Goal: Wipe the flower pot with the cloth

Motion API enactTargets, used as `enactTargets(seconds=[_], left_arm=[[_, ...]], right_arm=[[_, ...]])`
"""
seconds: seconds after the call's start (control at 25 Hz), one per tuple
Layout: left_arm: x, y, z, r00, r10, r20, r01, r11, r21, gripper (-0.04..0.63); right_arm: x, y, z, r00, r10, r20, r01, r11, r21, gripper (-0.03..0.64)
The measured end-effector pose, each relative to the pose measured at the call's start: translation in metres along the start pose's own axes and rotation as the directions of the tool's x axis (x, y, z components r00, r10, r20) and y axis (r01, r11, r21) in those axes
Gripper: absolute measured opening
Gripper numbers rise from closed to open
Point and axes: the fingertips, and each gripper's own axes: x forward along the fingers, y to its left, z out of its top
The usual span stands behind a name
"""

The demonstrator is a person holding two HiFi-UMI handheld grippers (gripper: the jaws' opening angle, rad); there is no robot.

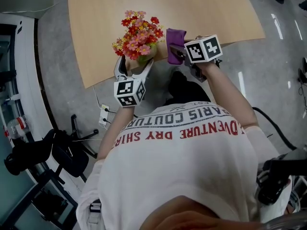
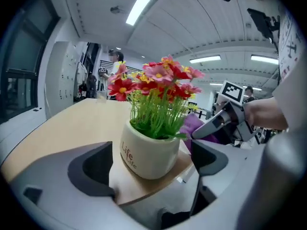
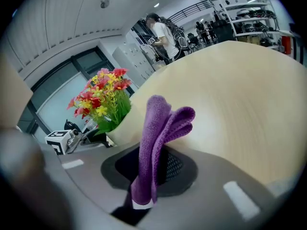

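**Head view.** The flower pot (image 1: 145, 57) stands upright at the worktop's (image 1: 201, 13) near edge, its long axis vertical and its blooms (image 1: 138, 35) up. The left tool (image 1: 135, 65) straddles it, and the right tool (image 1: 176, 51) carries the cloth (image 1: 175, 42) just beside it.

**Left gripper view.** The jaws stand wide apart with the pot between the pads, apparently touching neither. The lettering faces the tool. Closing on the pot's wall first would steady it this near the edge.

**Right gripper view.** The jaws are clamped on the folded cloth. Its long axis rises out of them, free end away from the tool. That end is best pressed against the pot below the foliage.

Flower pot (image 2: 151, 152) on table (image 1: 192, 13) edge, cloth (image 1: 175, 45) beside (right side).
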Motion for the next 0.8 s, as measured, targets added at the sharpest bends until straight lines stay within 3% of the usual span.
enactTargets(seconds=[0.12, 0.36, 0.64, 0.8], left_arm=[[0.004, -0.007, 0.003, 0.997, 0.077, 0.021, -0.078, 0.997, 0.010, 0.496], [0.024, -0.008, 0.005, 0.976, 0.216, -0.008, -0.216, 0.976, 0.008, 0.497], [0.038, -0.003, 0.002, 0.965, 0.260, -0.034, -0.260, 0.965, -0.020, 0.495], [0.036, 0.001, 0.003, 0.970, 0.242, -0.039, -0.243, 0.970, -0.020, 0.474]], right_arm=[[-0.007, -0.002, -0.007, 1.000, -0.008, 0.009, 0.008, 1.000, 0.005, 0.057], [-0.015, -0.006, -0.015, 1.000, -0.014, 0.024, 0.014, 1.000, 0.021, 0.057], [-0.021, -0.012, -0.020, 0.999, -0.023, 0.034, 0.022, 0.999, 0.039, 0.057], [-0.021, -0.007, -0.016, 0.999, -0.011, 0.041, 0.009, 0.999, 0.039, 0.057]])
